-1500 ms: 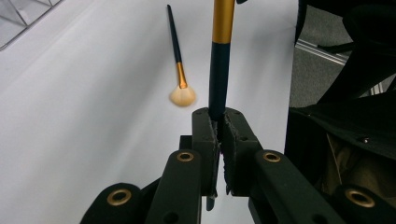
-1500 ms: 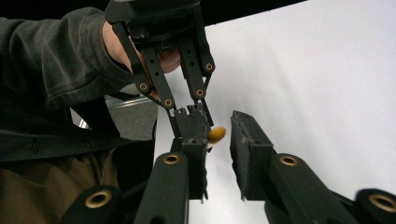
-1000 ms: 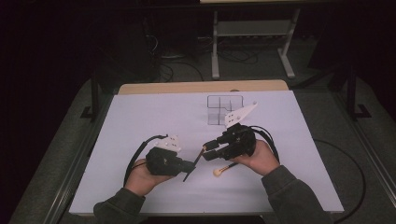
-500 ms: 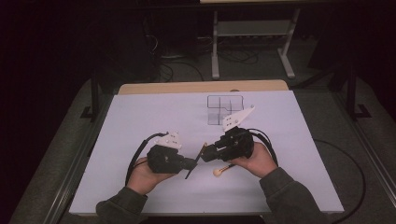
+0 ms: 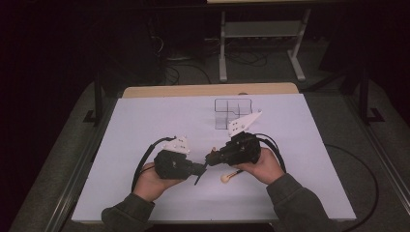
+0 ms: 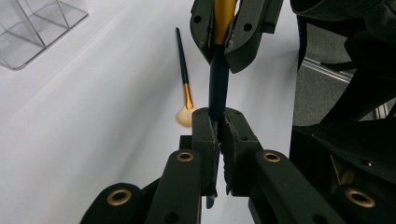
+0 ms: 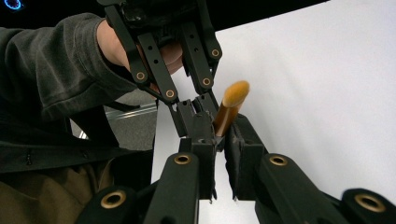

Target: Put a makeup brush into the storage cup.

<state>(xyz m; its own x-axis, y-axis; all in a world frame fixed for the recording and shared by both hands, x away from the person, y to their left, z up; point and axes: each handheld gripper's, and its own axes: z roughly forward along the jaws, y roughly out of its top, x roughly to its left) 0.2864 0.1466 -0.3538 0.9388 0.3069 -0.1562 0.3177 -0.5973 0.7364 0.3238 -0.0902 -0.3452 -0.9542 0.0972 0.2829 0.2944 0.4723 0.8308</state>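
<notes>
Two claws on one brush here, so it's a proper both-ends grip. The left claw (image 5: 199, 173) has its jaws clamped together on the dark handle of a makeup brush (image 6: 217, 84); in the left gripper view the stem runs straight up out of the pinch, dark blue near the pads and turning gold further along. The right claw (image 5: 209, 159) sits right across from it, tip to tip, and its jaws have just been closing in on the gold part of that same brush, which is now squeezed between them. In the right gripper view the gold end (image 7: 232, 105) pokes up out of its jaws at a slant, with the left claw's linkage and the person's hand and grey sleeve just behind it.

So the held brush hangs between the two claws, lifted off the white bench (image 5: 145, 125), with each claw pinching its own stretch of the handle.

A second brush (image 6: 184, 84) lies flat on the bench just beside and below the claws, not touched by either. From the high view its pale bristle head (image 5: 225, 178) is near the right hand, just under the right claw. It has a thin black handle, a gold ferrule and a cream tuft.

A clear plastic organizer (image 5: 233, 112) with compartments stands on the bench beyond the right claw, well apart from both brushes.
</notes>
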